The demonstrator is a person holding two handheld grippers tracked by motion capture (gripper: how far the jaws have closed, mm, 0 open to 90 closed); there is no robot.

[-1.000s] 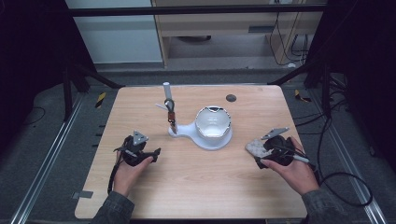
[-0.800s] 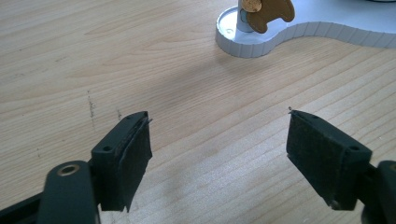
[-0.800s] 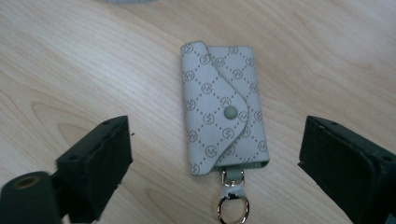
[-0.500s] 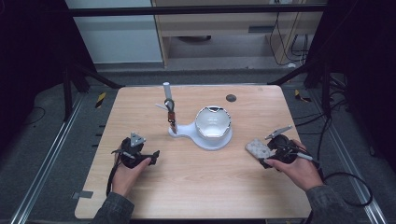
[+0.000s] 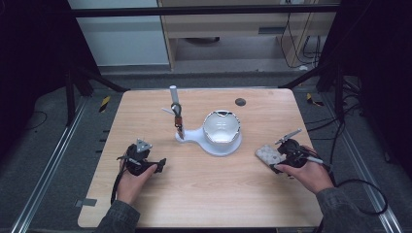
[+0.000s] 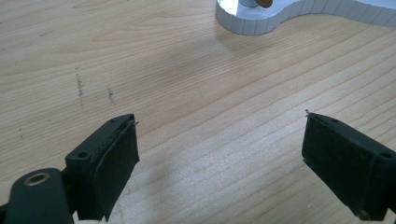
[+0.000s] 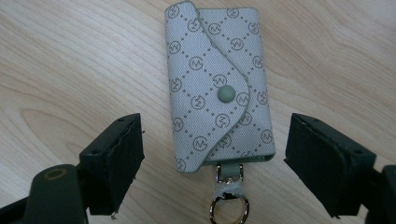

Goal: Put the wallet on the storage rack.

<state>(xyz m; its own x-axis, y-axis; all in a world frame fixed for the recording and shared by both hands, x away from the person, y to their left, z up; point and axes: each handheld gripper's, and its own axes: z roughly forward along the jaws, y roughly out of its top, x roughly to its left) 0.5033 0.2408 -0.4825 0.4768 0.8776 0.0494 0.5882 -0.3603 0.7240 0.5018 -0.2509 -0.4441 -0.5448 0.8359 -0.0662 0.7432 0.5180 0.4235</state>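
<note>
Both grippers rested low over the wooden table (image 5: 204,194), one in each hand. On the right gripper (image 7: 212,154) the jaws had just been closing, yet they were apart from the key pouch (image 7: 218,84) on either side, so nothing was gripped. The pouch, grey fabric with a printed monogram pattern and a snap button on its flap, lay flat on the table between those jaws, and its metal ring (image 7: 229,210) pointed back toward the gripper. In the high view the pouch (image 5: 268,155) was at the right part of the table, just in front of the right gripper (image 5: 282,156).

On the left gripper (image 6: 219,154) the jaws had just been opening; they stood wide apart over bare wood and held nothing. In the high view it (image 5: 158,165) lay at the left part of the table, well apart from the pouch.

Between the two hands, farther back, stood a white stand (image 5: 214,143) with a bowl (image 5: 221,127) on it and an upright post (image 5: 173,97) from which a small item hung.
</note>
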